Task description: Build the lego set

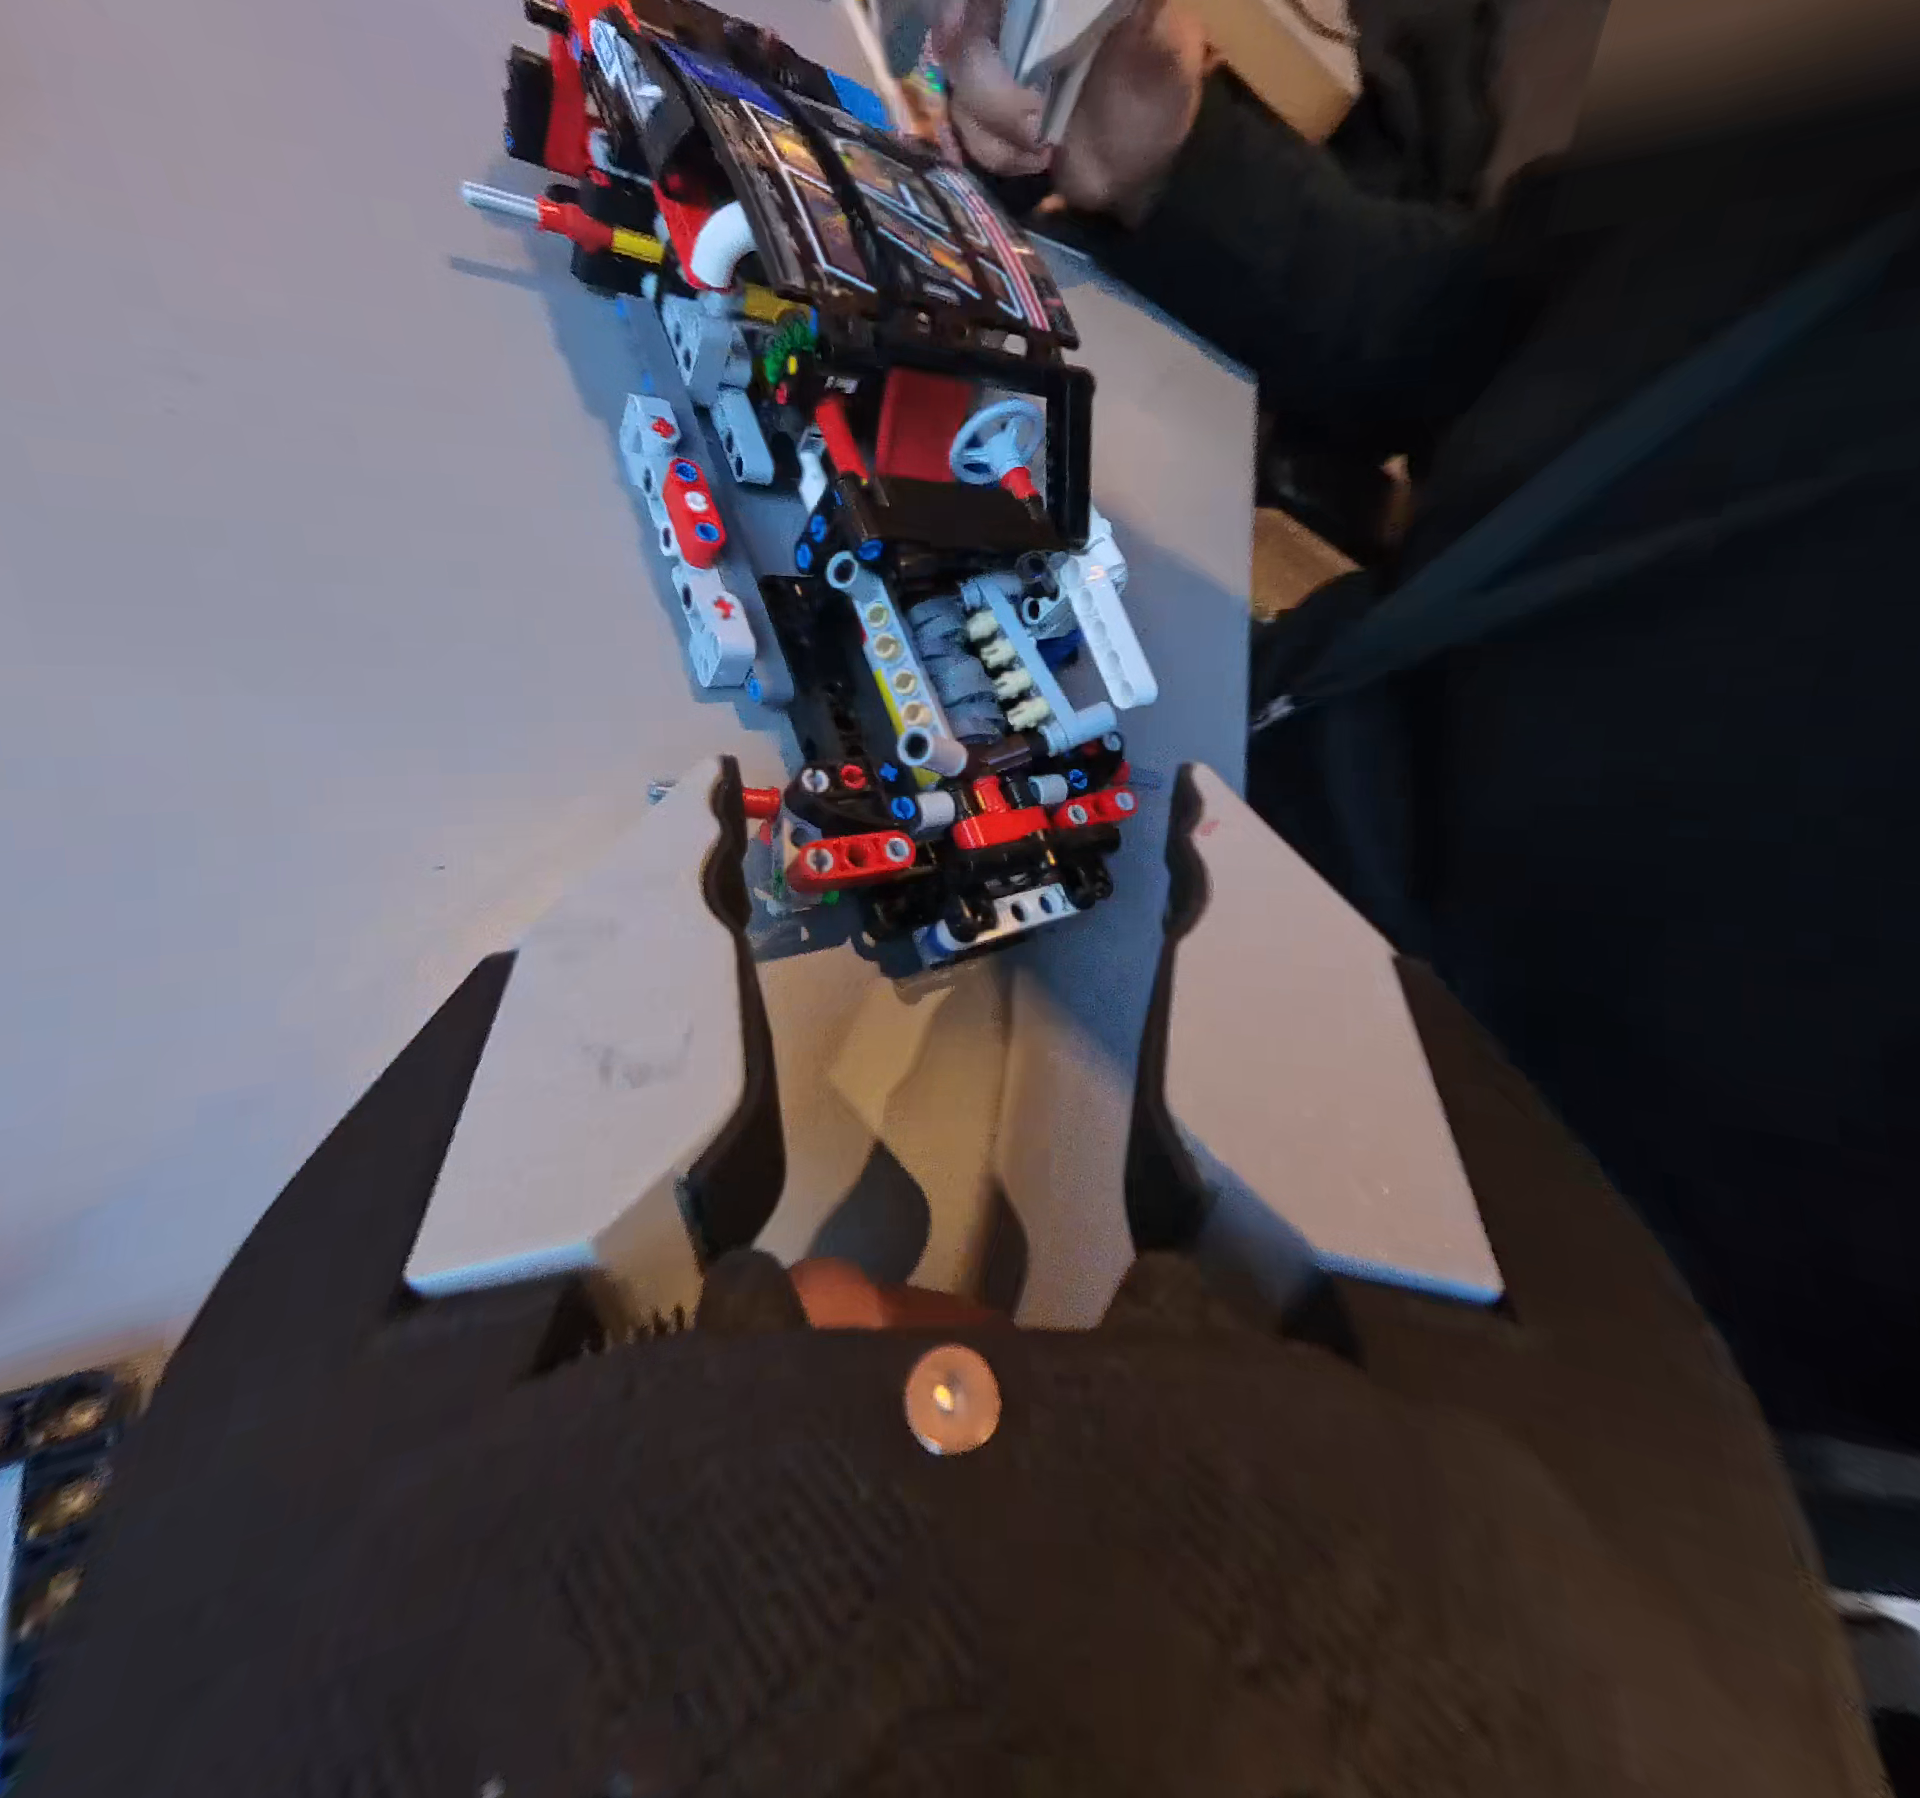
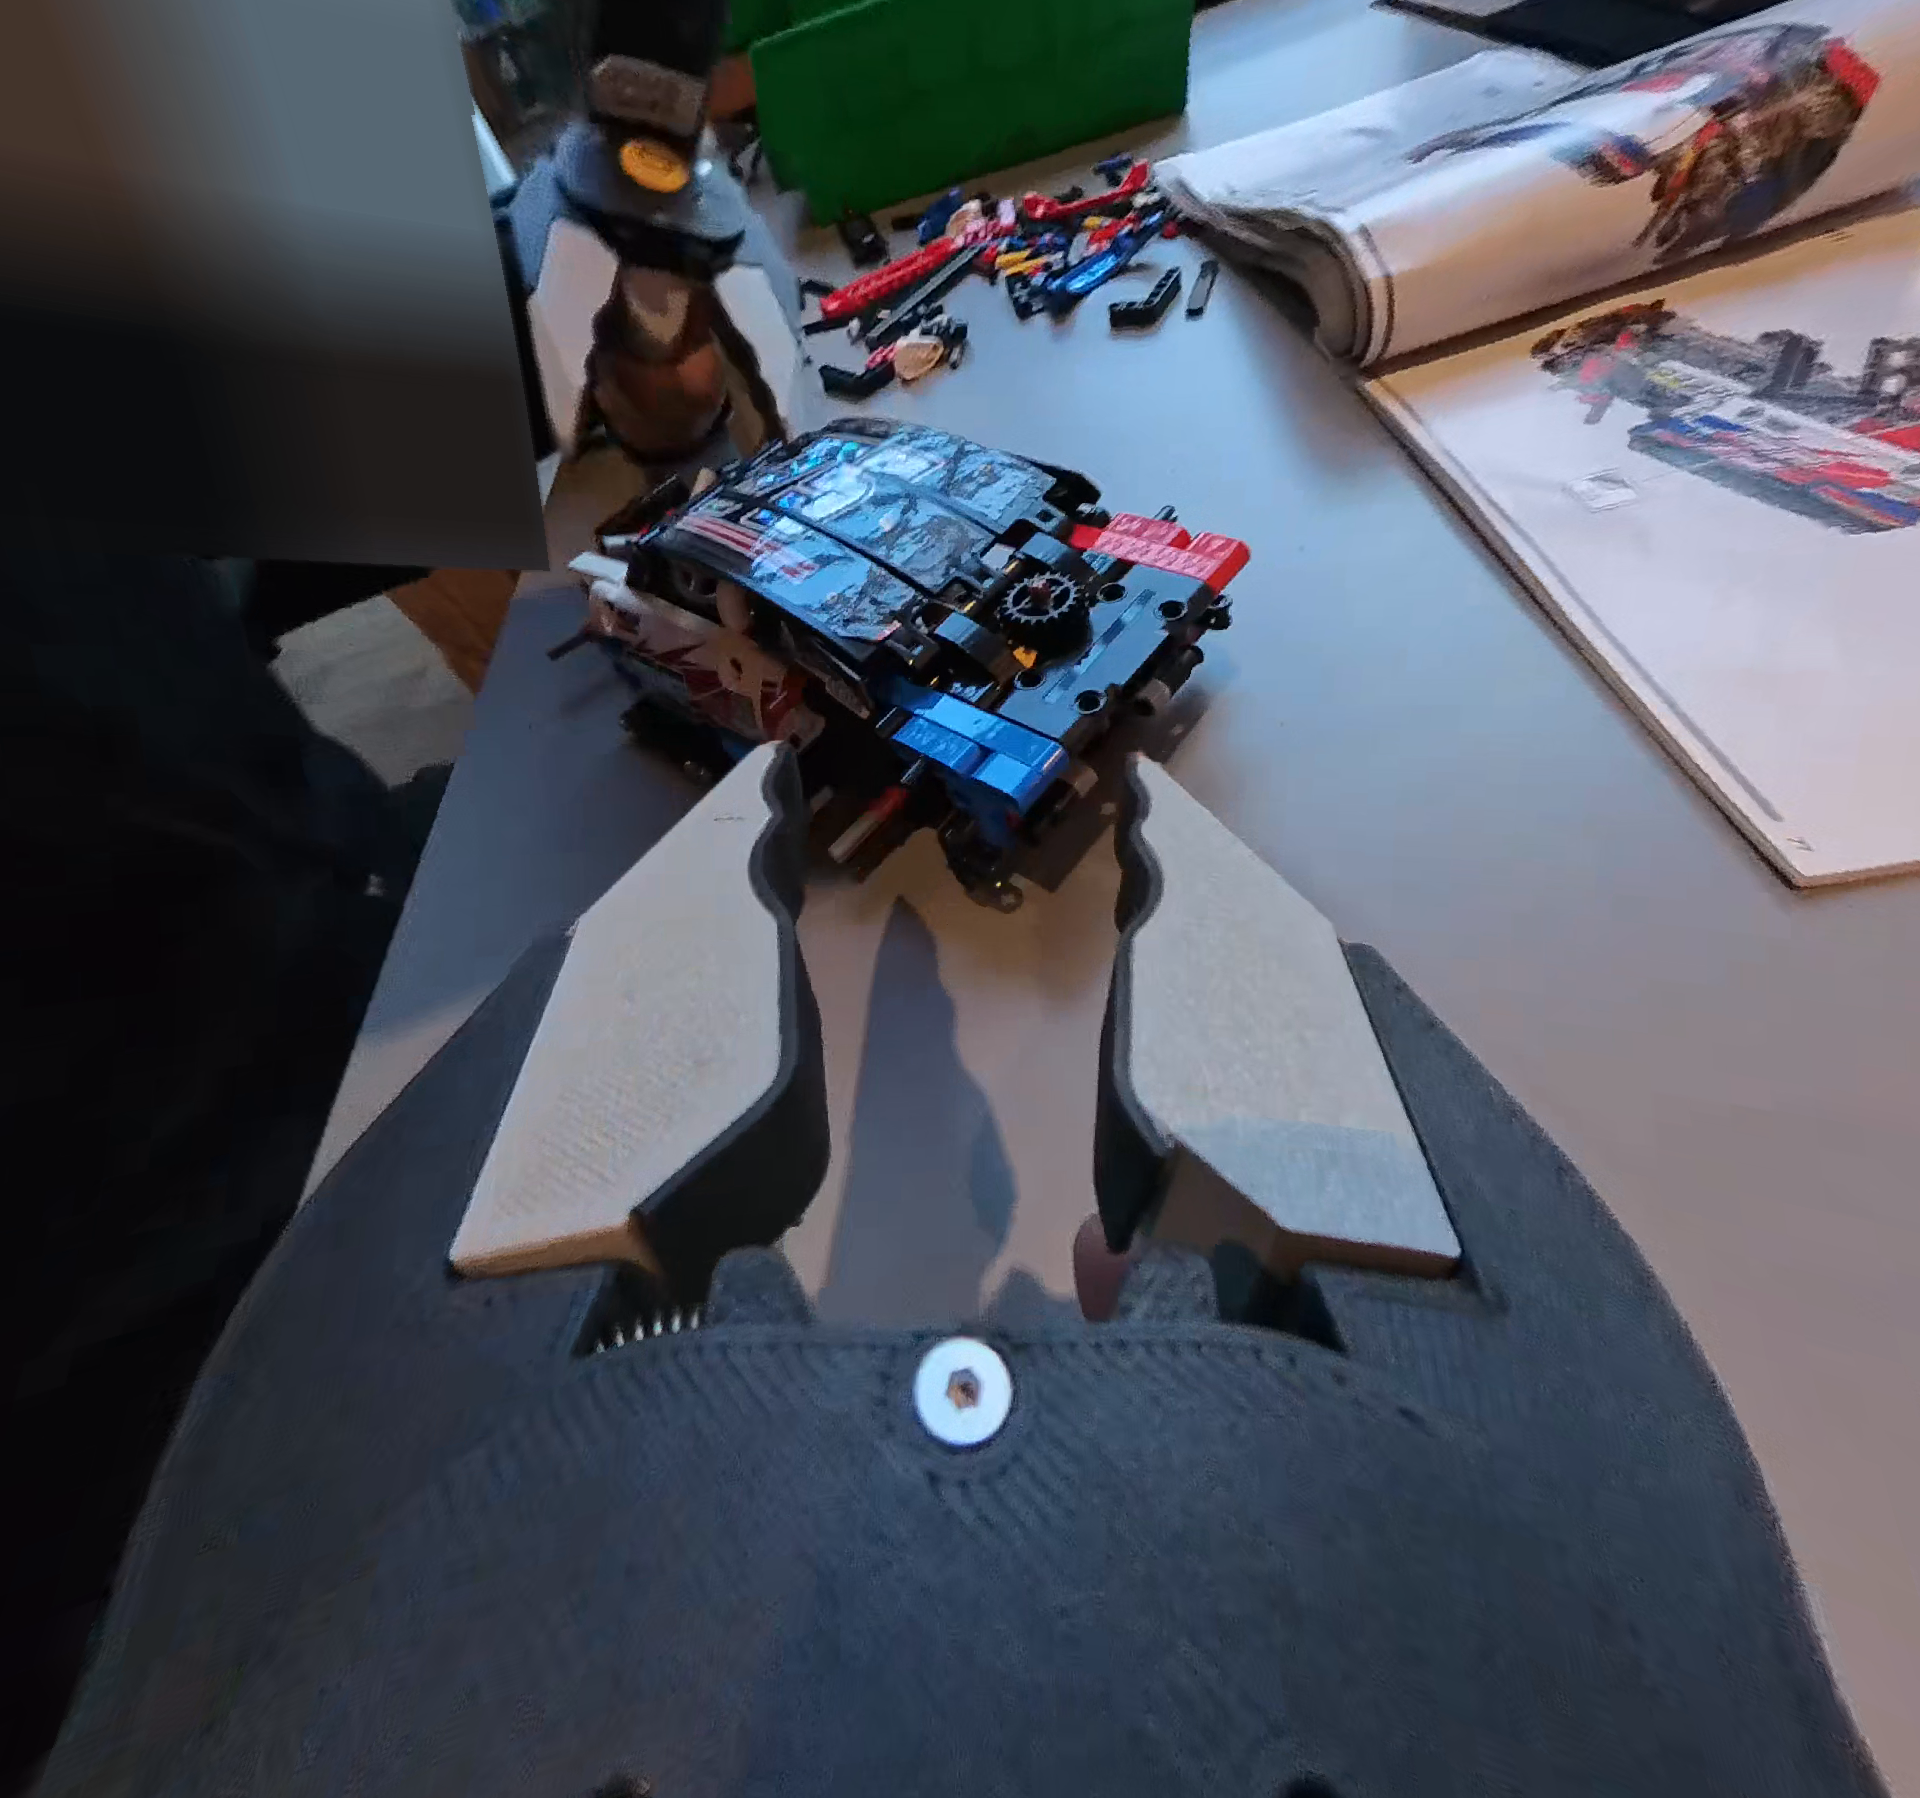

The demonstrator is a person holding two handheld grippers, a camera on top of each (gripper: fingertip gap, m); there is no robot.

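Note:
A half-built lego car stands on the grey table. It has a black patterned roof, a red seat, a pale steering wheel and an open engine bay. My left gripper is open, its fingers on either side of the car's near end, with gaps on both sides. In the right wrist view the same car shows its blue and red end. My right gripper is open just short of that end, empty. The left gripper also shows in the right wrist view, beyond the car.
A pile of loose lego parts lies behind the car. An open instruction booklet lies to the right. A green bin stands at the back. The table edge runs close to the car's left side.

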